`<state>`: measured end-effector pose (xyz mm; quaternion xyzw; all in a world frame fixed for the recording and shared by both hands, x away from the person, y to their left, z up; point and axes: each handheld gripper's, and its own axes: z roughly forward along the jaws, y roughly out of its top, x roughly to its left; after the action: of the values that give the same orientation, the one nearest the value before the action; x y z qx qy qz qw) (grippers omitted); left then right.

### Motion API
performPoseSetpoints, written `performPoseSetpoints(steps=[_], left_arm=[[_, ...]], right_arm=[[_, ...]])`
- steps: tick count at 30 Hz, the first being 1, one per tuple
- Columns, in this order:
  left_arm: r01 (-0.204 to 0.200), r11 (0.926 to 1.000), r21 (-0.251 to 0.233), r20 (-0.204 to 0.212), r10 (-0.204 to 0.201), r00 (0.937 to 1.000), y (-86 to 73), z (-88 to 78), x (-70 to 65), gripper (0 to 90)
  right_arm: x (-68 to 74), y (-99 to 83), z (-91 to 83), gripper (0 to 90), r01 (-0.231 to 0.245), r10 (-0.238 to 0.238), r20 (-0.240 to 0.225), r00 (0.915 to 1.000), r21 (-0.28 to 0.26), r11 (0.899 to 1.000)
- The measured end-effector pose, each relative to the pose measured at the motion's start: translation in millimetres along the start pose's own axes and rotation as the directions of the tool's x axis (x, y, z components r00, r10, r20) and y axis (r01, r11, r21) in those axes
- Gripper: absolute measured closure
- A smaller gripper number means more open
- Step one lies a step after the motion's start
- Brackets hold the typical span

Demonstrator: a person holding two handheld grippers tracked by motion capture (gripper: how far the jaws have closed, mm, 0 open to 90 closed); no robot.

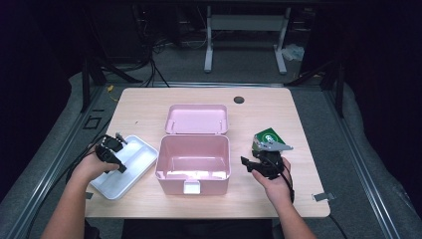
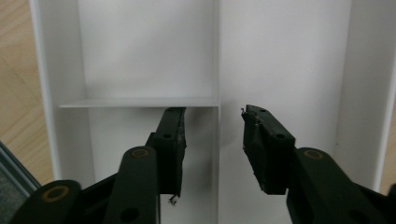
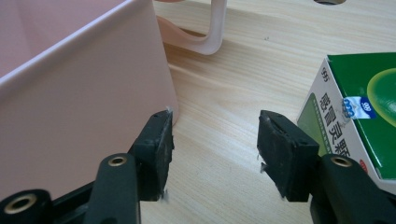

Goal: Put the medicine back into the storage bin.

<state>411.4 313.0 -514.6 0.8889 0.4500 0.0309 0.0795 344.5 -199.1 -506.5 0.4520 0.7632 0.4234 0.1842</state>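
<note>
Seen from the high view, a person's left hand holds the left gripper (image 1: 110,152) over a white plastic divided tray (image 1: 130,172) at the near left of the pale wooden table (image 1: 144,102), beside an open pink plastic storage box (image 1: 193,163) whose hinged pink lid (image 1: 197,119) lies flat behind it. To the right of the box, the right gripper (image 1: 256,160) rests low on the table, with a green and white cardboard medicine carton (image 1: 268,137) just beyond it.

In the left gripper view, the black jaws are spread with nothing pinched, poised astride the tray's central dividing wall (image 2: 216,56), one on each side; a cross partition (image 2: 137,102) runs off to the left.

In the right gripper view, the jaws stand apart over bare wood, gripping nothing: the pink box wall (image 3: 84,88) sits just left of the left jaw, and the carton (image 3: 362,112) lies just beyond the right jaw, printed with Chinese characters.
</note>
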Motion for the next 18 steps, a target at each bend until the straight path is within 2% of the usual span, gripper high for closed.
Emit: performPoseSetpoints(steps=[2, 3, 4, 7, 9, 11, 12, 15, 17, 18], left_arm=[[0.01, 0.9996, -0.028, 0.015, -0.009, 0.9998, -2.4, -3.3, -2.2, 50.2], [0.03, 0.9988, -0.039, 0.021, -0.029, 0.9994, -3.3, -6.2, -3.0, 49.9], [0.024, 0.9982, -0.055, 0.015, -0.023, 0.9996, -3.0, -11.3, -4.0, 47.4], [0.024, 0.9963, -0.082, -0.007, -0.025, 0.9997, -3.0, -20.5, -5.4, 46.2], [0.007, 0.9944, -0.106, -0.023, -0.009, 0.9997, -3.2, -26.0, -9.2, 44.8], [-0.016, 0.9931, -0.116, -0.004, 0.015, 0.9999, -4.2, -28.0, -14.8, 43.4], [-0.016, 0.9931, -0.116, -0.004, 0.015, 0.9999, -4.2, -28.0, -14.8, 43.3], [-0.015, 0.9931, -0.117, 0.02, 0.017, 0.9997, -6.3, -29.2, -17.2, 42.9], [-0.018, 0.9918, -0.126, 0.036, 0.023, 0.9991, -7.2, -30.1, -19.2, 42.9], [-0.018, 0.9918, -0.126, 0.036, 0.023, 0.9991, -7.2, -30.1, -19.2, 42.9]], right_arm=[[2.0, 1.9, -0.2, 41.6, 0.012, -0.012, -0.001, 0.9999, 0.007, 1.0], [2.7, 2.7, -0.1, 40.7, 0.024, -0.024, 0.006, 0.9997, 0.008, 1.0], [4.3, 5.9, -1.5, 38.4, 0.046, -0.046, 0.014, 0.9988, 0.01, 0.999], [4.1, 9.7, -3.9, 36.7, 0.057, -0.057, -0.001, 0.9984, 0.021, 0.998], [3.4, 12.8, -6.1, 35.8, 0.065, -0.065, 0.014, 0.9978, 0.026, 0.998], [-1.2, 19.5, -9.9, 34.5, 0.057, -0.058, 0.016, 0.9982, 0.041, 0.998], [-1.2, 19.5, -9.9, 34.5, 0.057, -0.058, 0.016, 0.9982, 0.041, 0.998], [-5.1, 26.2, -11.9, 29.4, 0.045, -0.047, 0.043, 0.998, 0.057, 0.997], [-11.4, 32.8, -12.9, 26.7, 0.044, -0.051, 0.084, 0.9952, 0.075, 0.996], [-11.4, 32.8, -12.9, 26.7, 0.044, -0.051, 0.084, 0.9952, 0.075, 0.996]])
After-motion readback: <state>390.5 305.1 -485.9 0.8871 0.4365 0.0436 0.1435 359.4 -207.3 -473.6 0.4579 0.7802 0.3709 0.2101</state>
